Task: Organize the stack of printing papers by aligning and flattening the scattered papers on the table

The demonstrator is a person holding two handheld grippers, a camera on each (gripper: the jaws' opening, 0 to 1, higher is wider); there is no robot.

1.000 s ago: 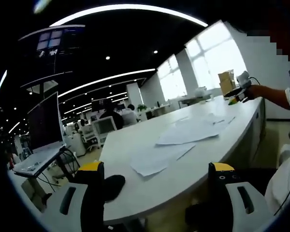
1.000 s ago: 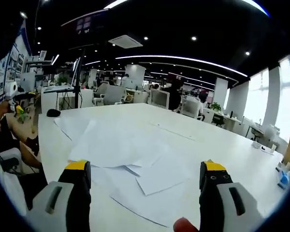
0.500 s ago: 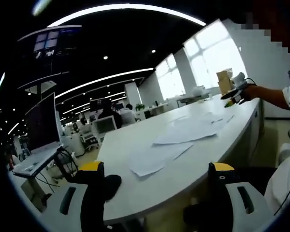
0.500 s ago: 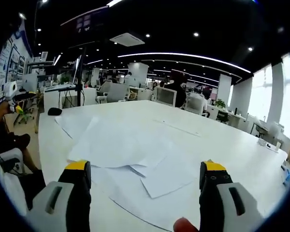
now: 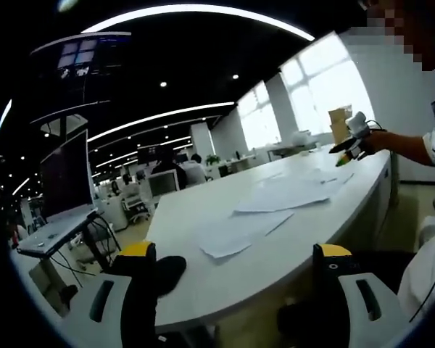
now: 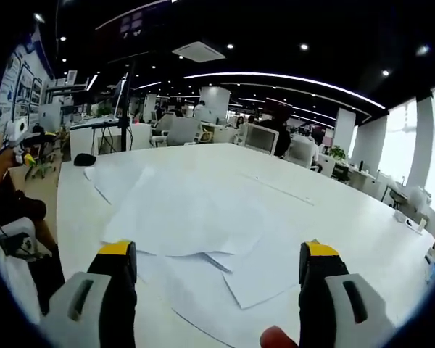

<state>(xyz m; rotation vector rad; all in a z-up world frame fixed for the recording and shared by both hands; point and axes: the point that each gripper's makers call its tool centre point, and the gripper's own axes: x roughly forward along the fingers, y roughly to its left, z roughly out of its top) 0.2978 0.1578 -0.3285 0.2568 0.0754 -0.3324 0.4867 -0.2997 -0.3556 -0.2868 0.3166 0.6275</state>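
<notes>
Two claws stood wide open and held nothing. The right claw (image 6: 216,272) hovered low over the table (image 6: 333,217), its jaws straddling the near sheets; the papers (image 6: 196,217) lay loose and overlapping from just ahead of it out toward 11 o'clock, their edges skewed to one another, the spread running lengthwise away from the claw. A lone sheet (image 6: 116,181) sat apart at 10 o'clock, with a dark mouse (image 6: 84,159) beyond it near the table's edge.

The left claw (image 5: 232,279) hung off the table's edge, below its top. From there the papers (image 5: 275,199) lay at 1 o'clock along the table (image 5: 203,275), the nearest sheet (image 5: 235,235) at 12. The mouse (image 5: 170,270) sat just beside its left jaw. The right claw (image 5: 350,143) showed far off at 2 o'clock.

By my judgement the right claw was nearer the heap and better placed to begin squaring it; the left would have to rise first. No writing could be read.
</notes>
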